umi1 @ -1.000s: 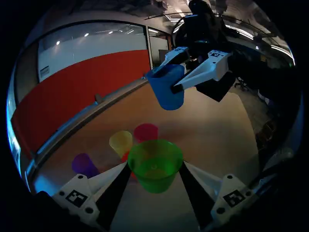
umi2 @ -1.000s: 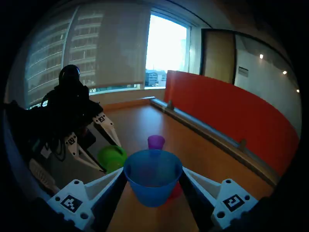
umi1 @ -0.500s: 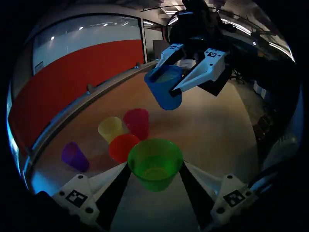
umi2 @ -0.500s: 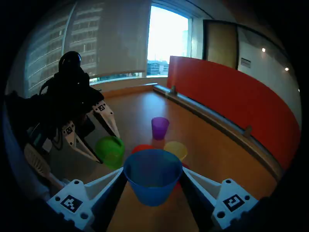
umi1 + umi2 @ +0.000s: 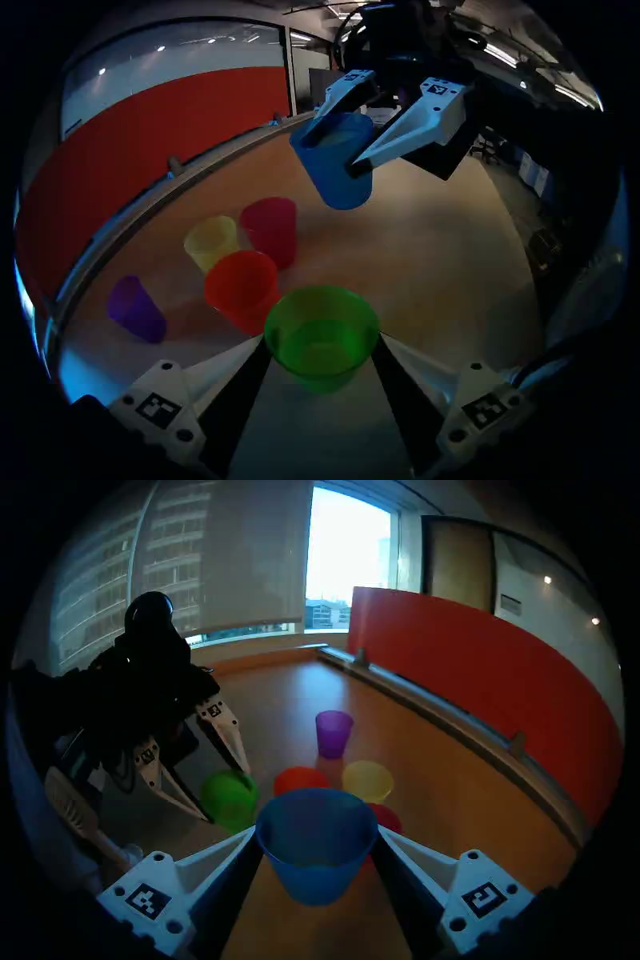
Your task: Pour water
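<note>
the blue cup (image 5: 316, 848) sits low and centre in the right gripper view. the right hand-held gripper (image 5: 318, 836) is closed down to the cup's width, and its two fingers press on both sides of it. in the left gripper view the same cup hangs in the upper centre, off the table (image 5: 448, 256). its long axis leans, with the mouth up and toward the upper left. the green cup (image 5: 322, 336) is at the bottom centre there, mouth up, pinched the same way by the left hand-held gripper (image 5: 320, 342).

so the blue cup lies up and ahead of the green one, with open air between them. from the right gripper view the green cup is down to the left. we judge the pour turns on bringing the blue rim over the green mouth. we cannot tell whether either cup has water in it.

the red cup (image 5: 242, 286) stands just beyond the green cup. the yellow cup (image 5: 210, 240), crimson cup (image 5: 270, 230) and purple cup (image 5: 136, 308) stand further left. the open room for moving is toward the right of that frame.
</note>
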`<state>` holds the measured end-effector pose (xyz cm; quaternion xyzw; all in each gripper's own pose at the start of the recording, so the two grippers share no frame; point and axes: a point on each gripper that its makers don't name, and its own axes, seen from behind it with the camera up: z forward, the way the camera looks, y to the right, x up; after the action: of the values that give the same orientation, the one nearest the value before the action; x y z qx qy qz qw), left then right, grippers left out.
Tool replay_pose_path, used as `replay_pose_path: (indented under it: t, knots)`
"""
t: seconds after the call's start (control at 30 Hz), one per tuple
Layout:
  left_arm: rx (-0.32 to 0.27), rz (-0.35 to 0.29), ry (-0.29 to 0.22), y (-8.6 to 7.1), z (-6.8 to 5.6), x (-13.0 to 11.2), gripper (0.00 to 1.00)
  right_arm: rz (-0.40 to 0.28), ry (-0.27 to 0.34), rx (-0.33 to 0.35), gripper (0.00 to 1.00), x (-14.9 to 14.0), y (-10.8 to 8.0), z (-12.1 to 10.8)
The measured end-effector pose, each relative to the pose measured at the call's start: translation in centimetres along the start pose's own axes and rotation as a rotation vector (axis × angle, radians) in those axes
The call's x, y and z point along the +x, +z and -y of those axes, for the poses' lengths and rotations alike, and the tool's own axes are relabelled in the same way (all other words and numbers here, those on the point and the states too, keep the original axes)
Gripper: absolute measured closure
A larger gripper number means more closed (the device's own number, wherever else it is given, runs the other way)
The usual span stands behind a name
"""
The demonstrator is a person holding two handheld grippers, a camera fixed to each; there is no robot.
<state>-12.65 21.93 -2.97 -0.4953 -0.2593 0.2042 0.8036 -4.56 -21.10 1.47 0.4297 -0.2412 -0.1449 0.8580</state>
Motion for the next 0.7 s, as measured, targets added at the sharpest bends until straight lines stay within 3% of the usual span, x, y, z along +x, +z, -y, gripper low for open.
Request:
replay_pose_path:
  t: [0.3,0.7]
  knots:
    - [-0.018,0.001,-0.030,1.0,-0.5,-0.9,0.14,0.010,0.006,-0.003,0.10,-0.7,0.5,-0.1]
    - [-0.023,-0.008,-0.039,0.9,-0.6,-1.4,0.14,0.023,0.015,0.015,0.09,-1.8,1.3,0.7]
